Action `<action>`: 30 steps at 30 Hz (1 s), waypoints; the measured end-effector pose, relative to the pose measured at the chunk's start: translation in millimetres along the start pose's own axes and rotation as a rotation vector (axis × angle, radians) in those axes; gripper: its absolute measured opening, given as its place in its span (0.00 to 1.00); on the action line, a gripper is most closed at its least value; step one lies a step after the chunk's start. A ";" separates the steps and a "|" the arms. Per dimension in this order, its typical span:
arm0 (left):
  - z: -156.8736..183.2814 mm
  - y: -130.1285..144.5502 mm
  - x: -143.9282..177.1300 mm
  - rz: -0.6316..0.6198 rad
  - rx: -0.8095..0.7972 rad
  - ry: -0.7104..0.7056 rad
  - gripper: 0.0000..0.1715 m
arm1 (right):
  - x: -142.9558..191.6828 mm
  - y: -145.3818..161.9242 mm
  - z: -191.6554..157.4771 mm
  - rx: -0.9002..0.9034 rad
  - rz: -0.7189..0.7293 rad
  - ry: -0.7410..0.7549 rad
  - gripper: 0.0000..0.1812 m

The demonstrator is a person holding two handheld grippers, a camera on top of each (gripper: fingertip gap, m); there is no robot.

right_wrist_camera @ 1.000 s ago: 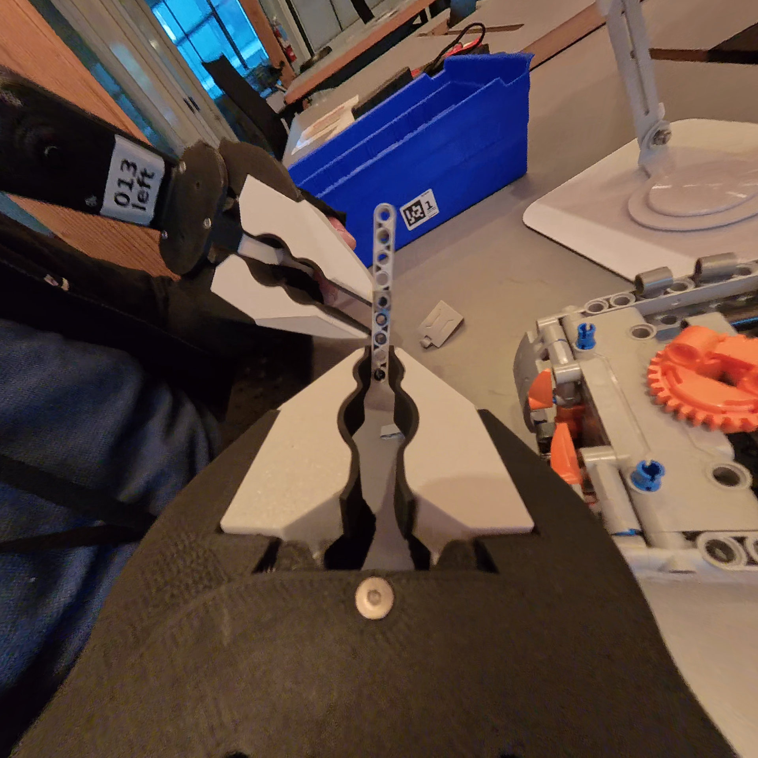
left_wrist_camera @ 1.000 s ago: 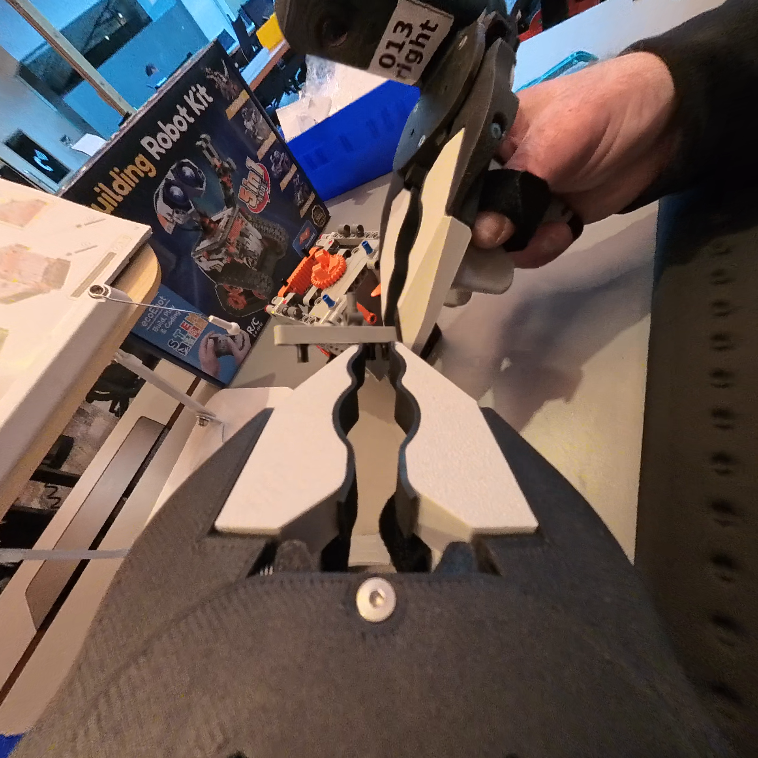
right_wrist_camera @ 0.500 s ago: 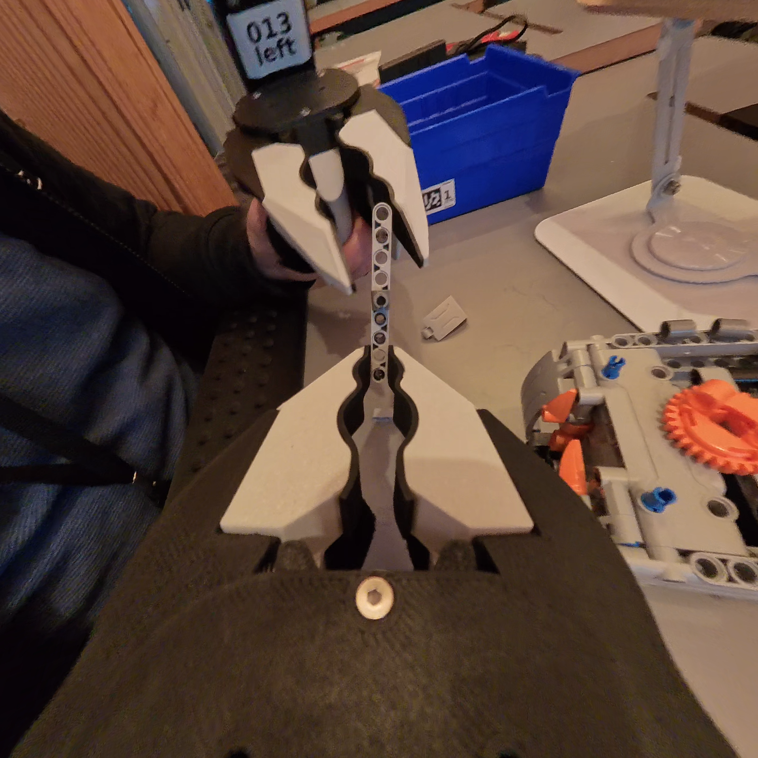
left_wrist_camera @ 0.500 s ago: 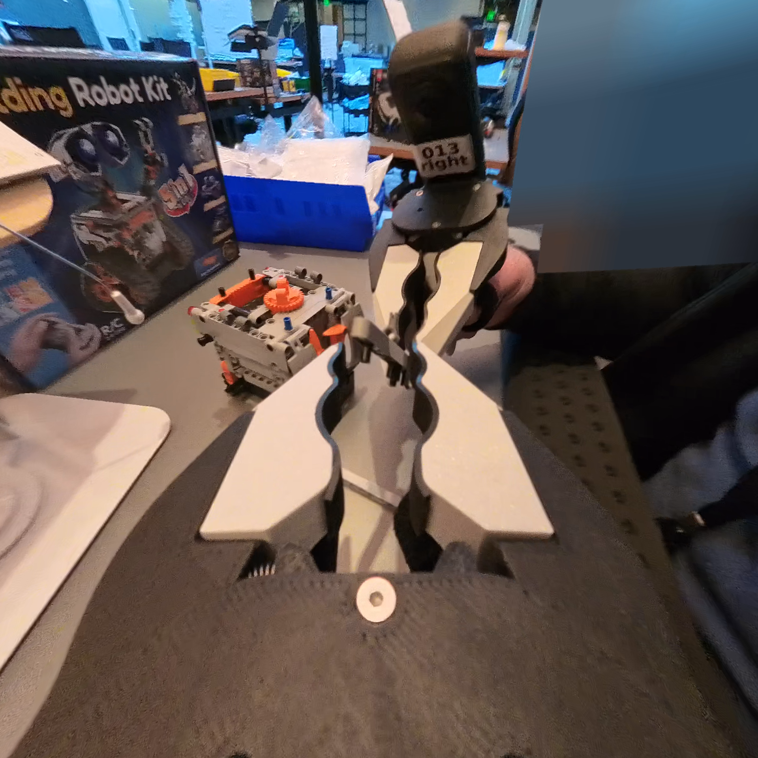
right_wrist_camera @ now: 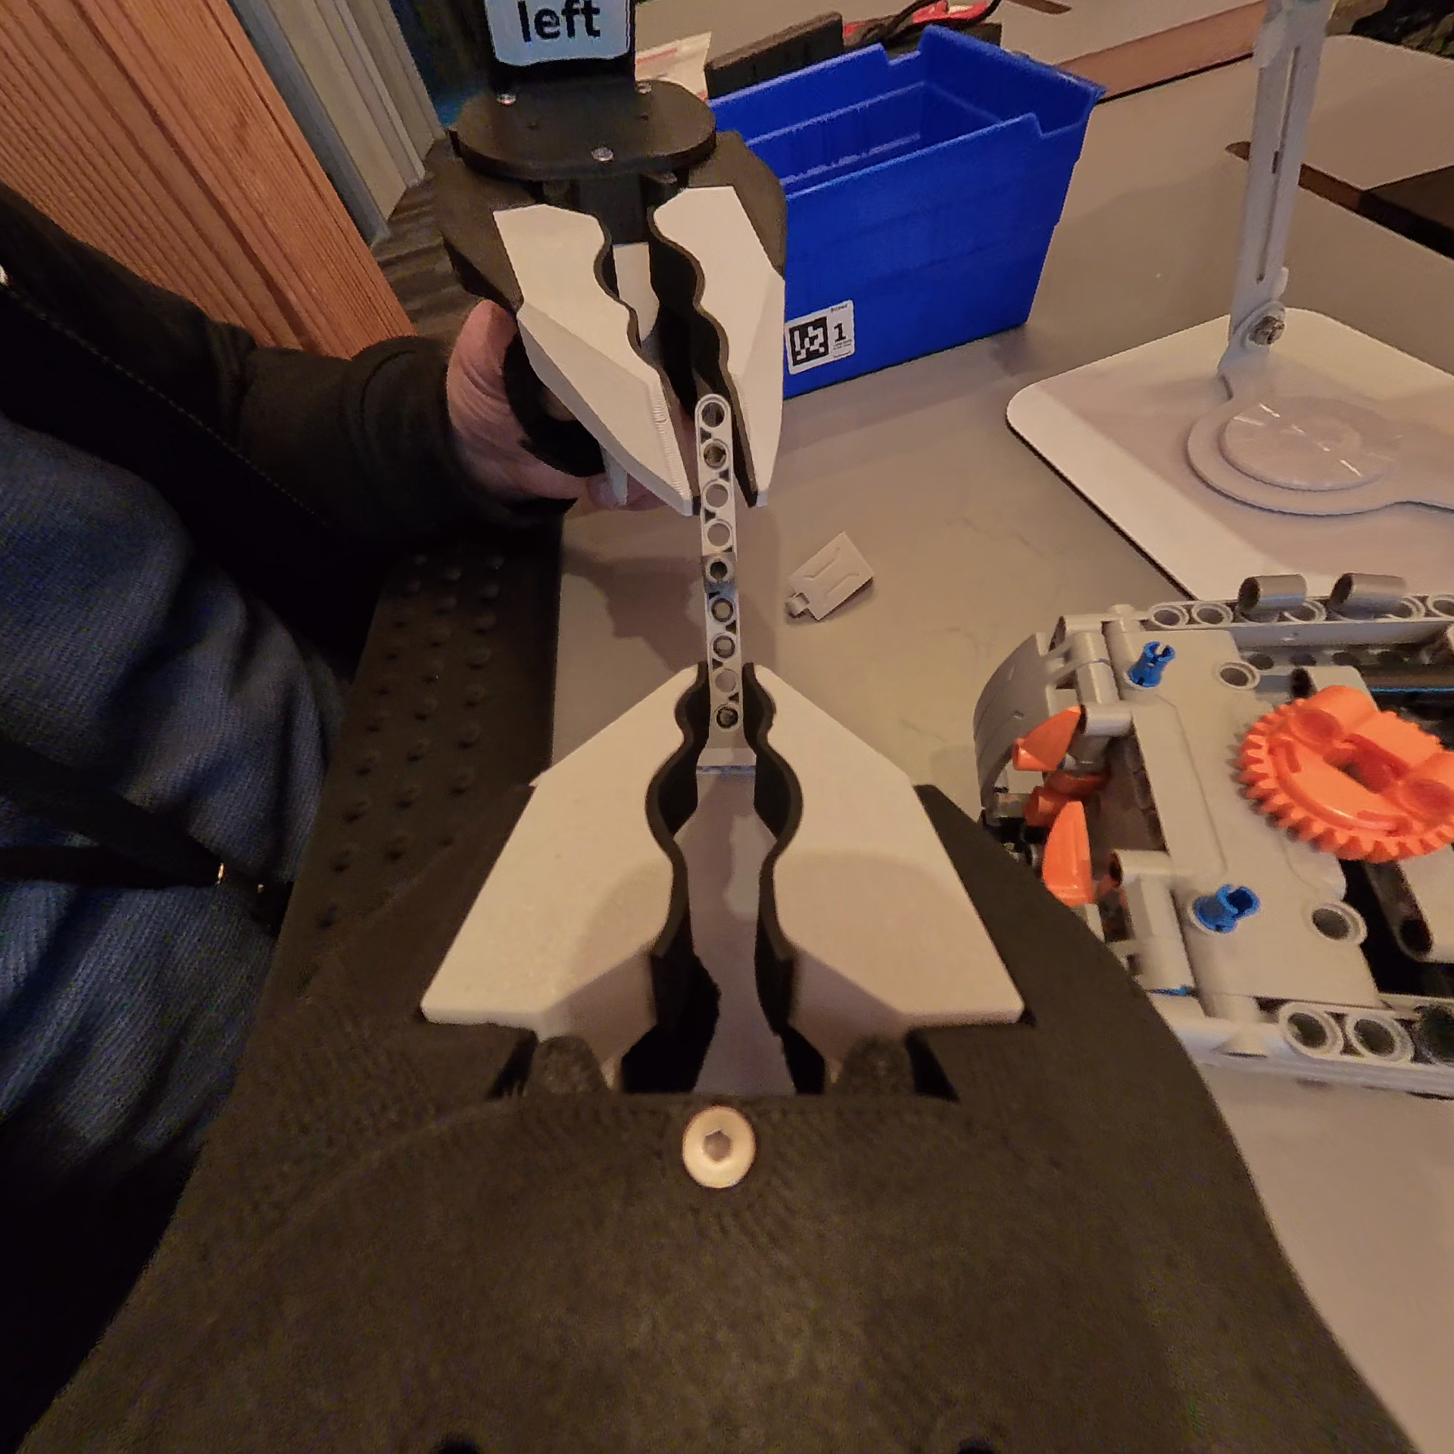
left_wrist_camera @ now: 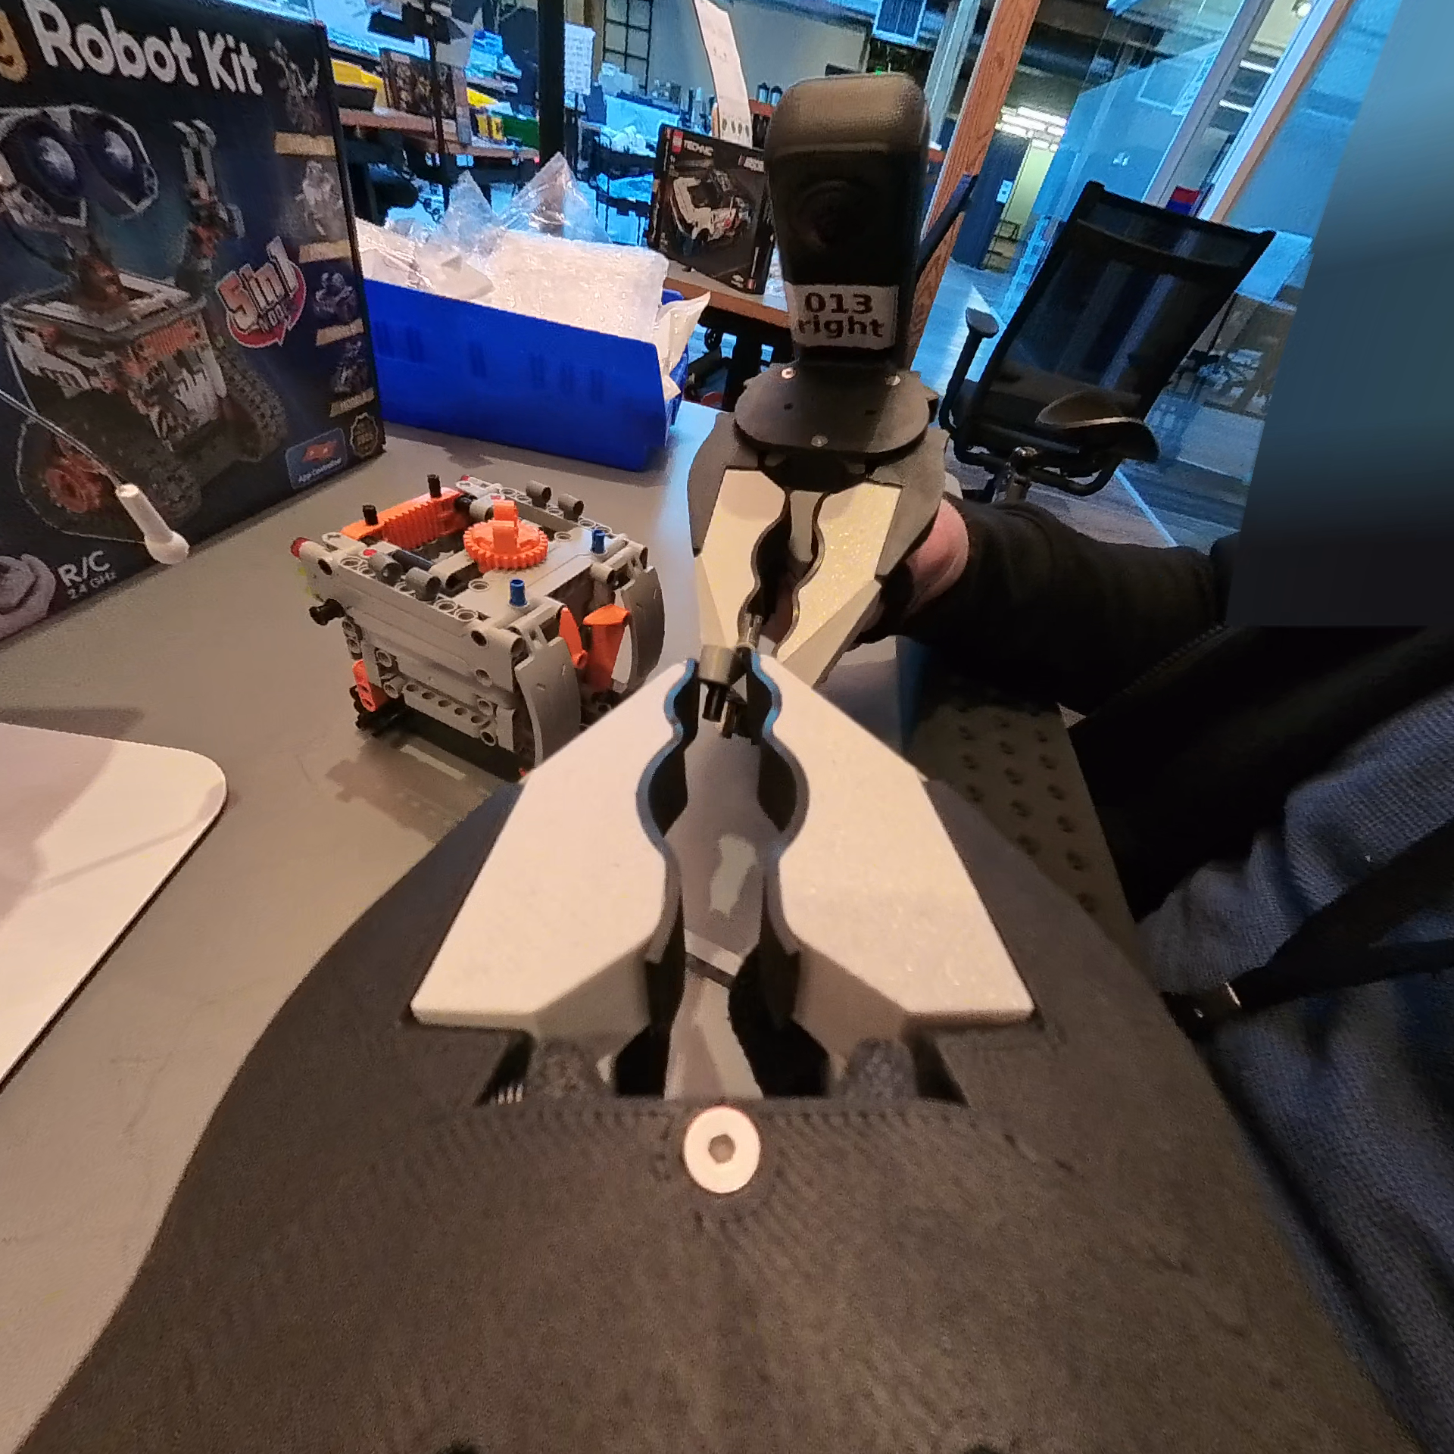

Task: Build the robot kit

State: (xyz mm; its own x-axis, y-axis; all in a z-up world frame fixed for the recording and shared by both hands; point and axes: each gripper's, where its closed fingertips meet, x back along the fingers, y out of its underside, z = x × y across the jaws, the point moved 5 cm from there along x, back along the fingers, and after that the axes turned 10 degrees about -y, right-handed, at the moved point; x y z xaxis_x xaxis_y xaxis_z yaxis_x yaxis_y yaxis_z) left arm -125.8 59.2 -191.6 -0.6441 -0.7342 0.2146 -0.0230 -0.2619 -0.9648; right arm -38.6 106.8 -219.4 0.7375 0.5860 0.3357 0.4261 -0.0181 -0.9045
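Note:
A long grey perforated beam [right_wrist_camera: 720,566] spans between my two grippers above the table. My right gripper [right_wrist_camera: 724,677] is shut on its near end. My left gripper [right_wrist_camera: 724,497] faces it and is closed on the beam's far end. In the left wrist view the beam [left_wrist_camera: 716,657] shows end-on between the tips of my left gripper [left_wrist_camera: 724,669], with the right gripper [left_wrist_camera: 759,637] right behind it. A grey and orange brick-built model [right_wrist_camera: 1180,826] with an orange gear [right_wrist_camera: 1353,779] on top stands on the table beside the grippers; it also shows in the left wrist view [left_wrist_camera: 480,621].
A small loose grey piece [right_wrist_camera: 830,582] lies on the table. A blue bin [right_wrist_camera: 905,236] and a white stand base [right_wrist_camera: 1259,440] stand behind. A kit box [left_wrist_camera: 157,275] stands to the left. A black studded mat [right_wrist_camera: 440,708] edges the table by the person's hand [right_wrist_camera: 488,425]. My right fingertips sit around 4 centimeters from my left ones.
My left gripper swung round to face the right one head-on. Its jaws were wider half a second ago and have closed on the beam's far end. The right gripper kept hold of the beam.

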 end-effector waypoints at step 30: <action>-4.9 5.4 -4.7 -0.027 0.063 0.017 0.03 | 7.0 1.5 5.0 0.073 -0.025 0.105 0.04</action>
State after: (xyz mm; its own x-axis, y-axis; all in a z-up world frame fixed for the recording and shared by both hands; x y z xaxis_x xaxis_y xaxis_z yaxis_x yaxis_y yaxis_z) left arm -126.6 64.3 -198.6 -0.6565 -0.7160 0.2376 0.0074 -0.3210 -0.9470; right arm -35.5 115.0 -219.7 0.7799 0.4972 0.3802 0.4080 0.0568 -0.9112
